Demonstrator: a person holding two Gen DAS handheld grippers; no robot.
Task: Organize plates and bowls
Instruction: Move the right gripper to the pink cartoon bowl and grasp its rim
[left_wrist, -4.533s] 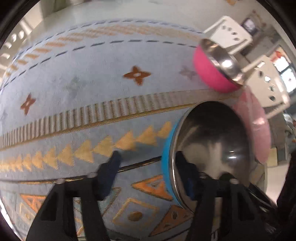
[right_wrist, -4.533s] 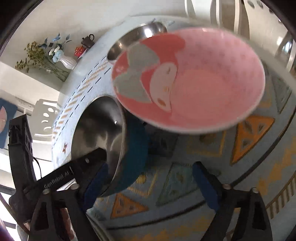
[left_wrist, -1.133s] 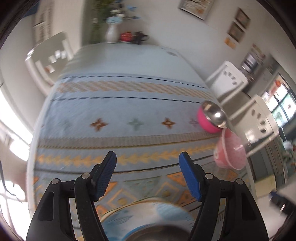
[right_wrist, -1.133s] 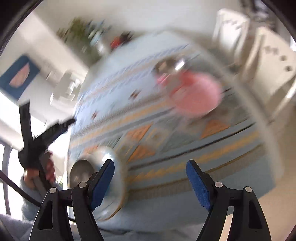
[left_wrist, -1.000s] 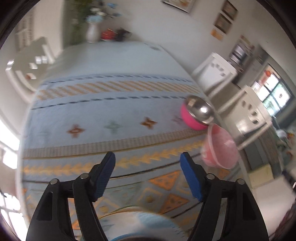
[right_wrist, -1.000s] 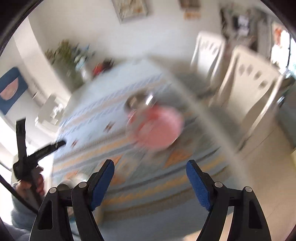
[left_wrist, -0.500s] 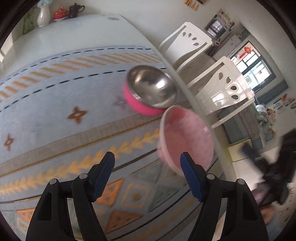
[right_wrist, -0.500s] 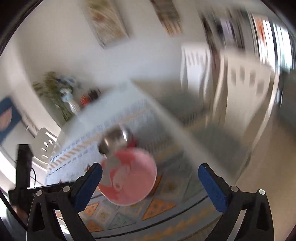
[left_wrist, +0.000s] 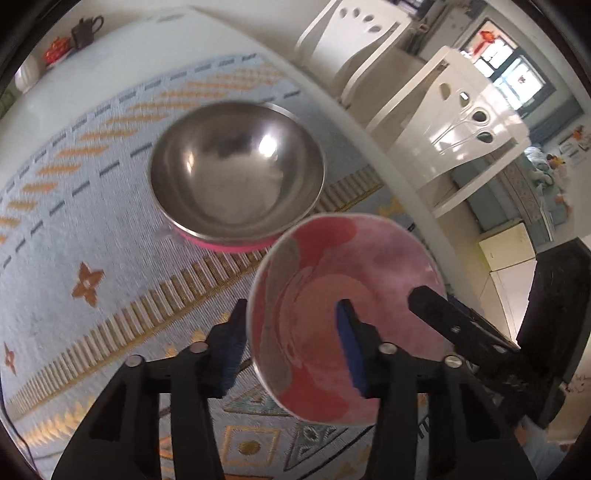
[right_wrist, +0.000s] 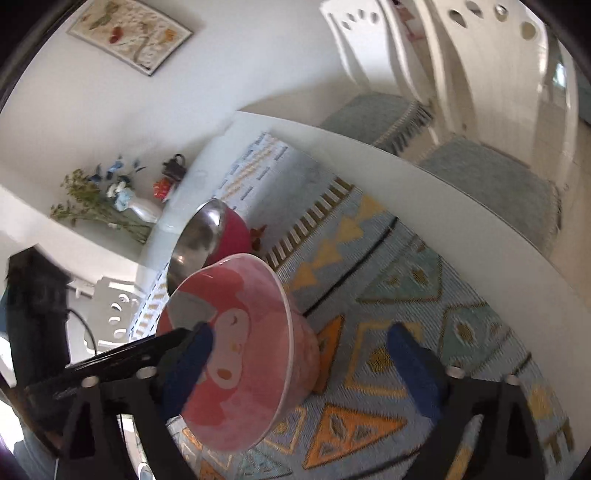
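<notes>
A pink bowl with a cartoon face (left_wrist: 354, 314) stands on the patterned blue tablecloth (left_wrist: 74, 229). My left gripper (left_wrist: 291, 339) is open and straddles the bowl's near rim, one finger inside and one outside. My right gripper (right_wrist: 299, 362) is open and straddles the same bowl (right_wrist: 236, 358) from the other side, its left finger inside the bowl. A steel bowl with a pink outside (left_wrist: 236, 173) stands just behind the pink bowl; it also shows in the right wrist view (right_wrist: 207, 236).
White chairs (left_wrist: 443, 110) stand along the table's right edge (right_wrist: 406, 173). A vase of flowers (right_wrist: 122, 199) and a small teapot (right_wrist: 173, 166) stand at the table's far end.
Both grippers have swung in from high above the table and closed in on the pink bowl, each now straddling its rim. The blue steel bowl seen earlier is out of view.
</notes>
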